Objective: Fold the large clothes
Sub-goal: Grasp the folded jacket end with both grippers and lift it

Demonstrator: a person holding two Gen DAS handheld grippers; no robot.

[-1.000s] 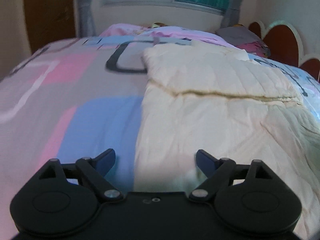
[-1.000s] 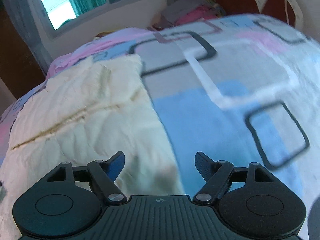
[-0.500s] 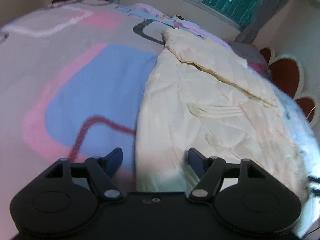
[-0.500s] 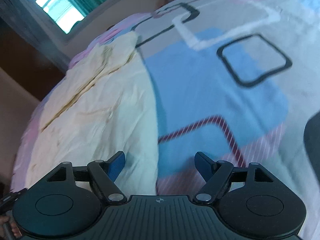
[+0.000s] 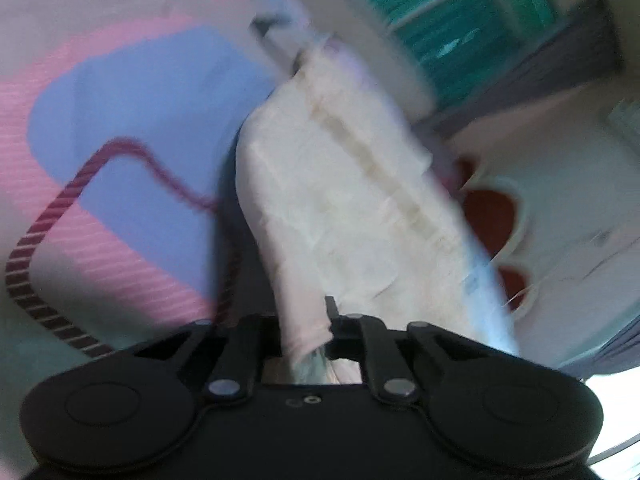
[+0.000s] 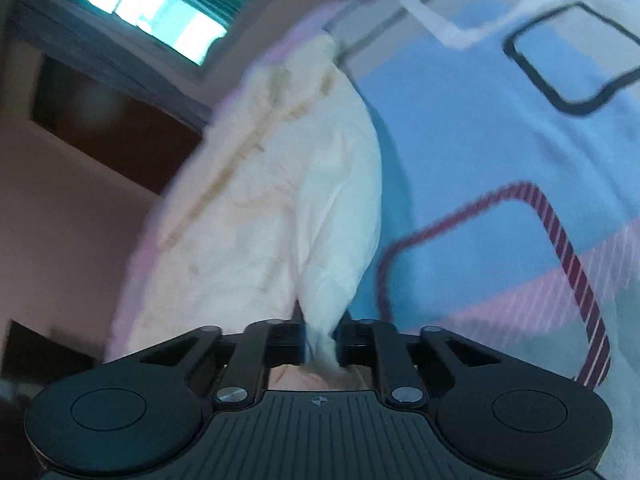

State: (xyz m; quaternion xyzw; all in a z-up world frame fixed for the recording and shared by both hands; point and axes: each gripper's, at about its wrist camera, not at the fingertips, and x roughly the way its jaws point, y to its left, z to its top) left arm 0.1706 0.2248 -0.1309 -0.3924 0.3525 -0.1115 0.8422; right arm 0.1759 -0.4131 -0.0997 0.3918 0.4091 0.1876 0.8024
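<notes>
- The left gripper is clenched on the near hem of the cream garment; a bunched fold of cloth stands pinched between its black fingers, as it probably must for the fabric to lift without slipping
- The right gripper is closing on the same cream garment at its other near corner, with a twist of pale cloth already squeezed between its jaws; the pads press on it
- One grip at each near corner looks deliberate: with both ends of the hem held, the edge can be carried as one straight line, so the fold should come out even and not skewed
- From each pinch the cloth rises into a tented ridge, so these corners look lifted off the bedspread while the rest lies flat on it
- The garment runs lengthwise away from both grippers, spread on the patterned bedspread with its blue, pink and grey blocks; that flat, long layout suits a fold of the near end over the far end
- A brownish seam runs along the garment's length; I take it for a placket or side seam, though blur keeps it unclear
- Beyond the garment's far end, the left view shows a scalloped headboard with red panels and a green-curtained window; the right view shows the bright window above a dark wooden panel
- Both views are smeared, so fine wrinkles cannot be told
</notes>
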